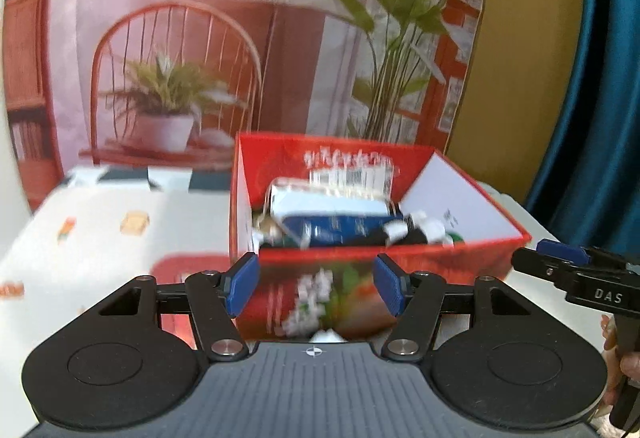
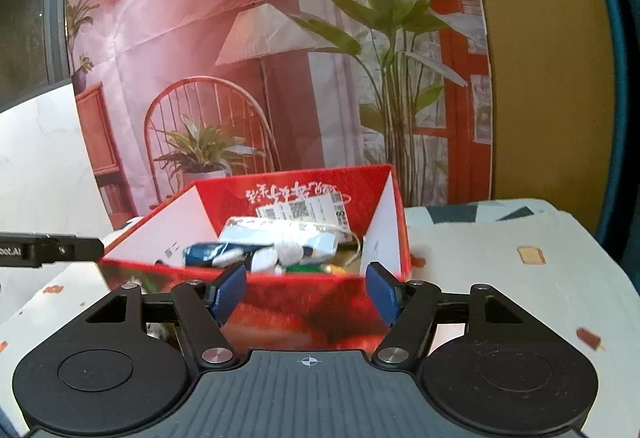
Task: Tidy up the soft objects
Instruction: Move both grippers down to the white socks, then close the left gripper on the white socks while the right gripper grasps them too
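A red cardboard box (image 1: 452, 206) (image 2: 168, 234) stands open on the table, holding a blurred pile of soft packets. A blue and white packet (image 1: 340, 226) (image 2: 280, 238) lies on top, and a barcode tag (image 2: 304, 208) rests against the far wall. My left gripper (image 1: 316, 278) is open just in front of the box's near wall, with nothing between its blue pads. My right gripper (image 2: 306, 286) is also open and empty before the box's near wall. Each gripper shows at the edge of the other's view: the right gripper (image 1: 560, 262) and the left gripper (image 2: 52, 248).
The table (image 1: 100, 238) (image 2: 520, 278) wears a white cloth with small printed motifs. Behind it hangs a printed backdrop (image 1: 180, 38) of a chair, lamp and plants. A blue curtain (image 1: 600, 78) is at the far right. A hand (image 1: 616, 358) holds the right gripper.
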